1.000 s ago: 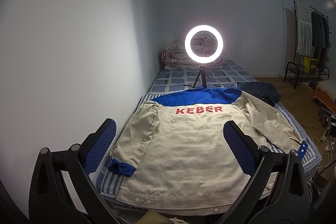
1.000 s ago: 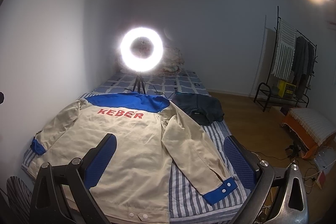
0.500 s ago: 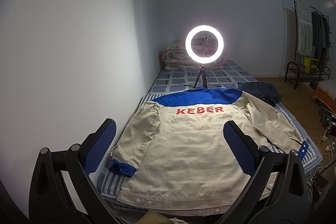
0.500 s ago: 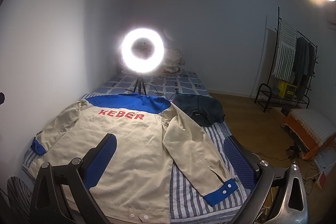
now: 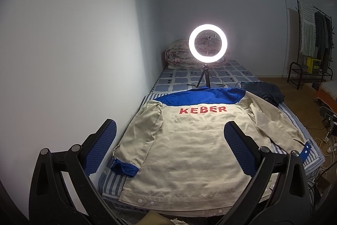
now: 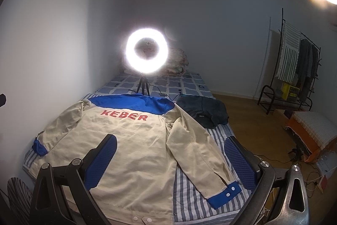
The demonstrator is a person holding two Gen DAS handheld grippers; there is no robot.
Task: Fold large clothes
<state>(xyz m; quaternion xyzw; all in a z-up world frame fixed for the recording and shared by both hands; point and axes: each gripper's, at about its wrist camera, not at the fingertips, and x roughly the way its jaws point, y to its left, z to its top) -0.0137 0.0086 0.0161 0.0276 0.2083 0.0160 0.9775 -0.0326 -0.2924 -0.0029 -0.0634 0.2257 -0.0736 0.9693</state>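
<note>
Beige woven jacket, blue yoke, flat on striped bed. Left gripper & right gripper: jaws wide apart, holding nothing.

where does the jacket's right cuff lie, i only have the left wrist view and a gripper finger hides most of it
Observer: The blue right cuff lies flat on the striped sheet near the bed's near right corner, two white snaps facing up.
Operator: is the right gripper on it
Observer: No. The right gripper is open and holds nothing.
Operator: does the sleeve overlap the body
Observer: Only near the shoulder. Lower down, striped sheet shows between the right sleeve and the jacket body.
</note>
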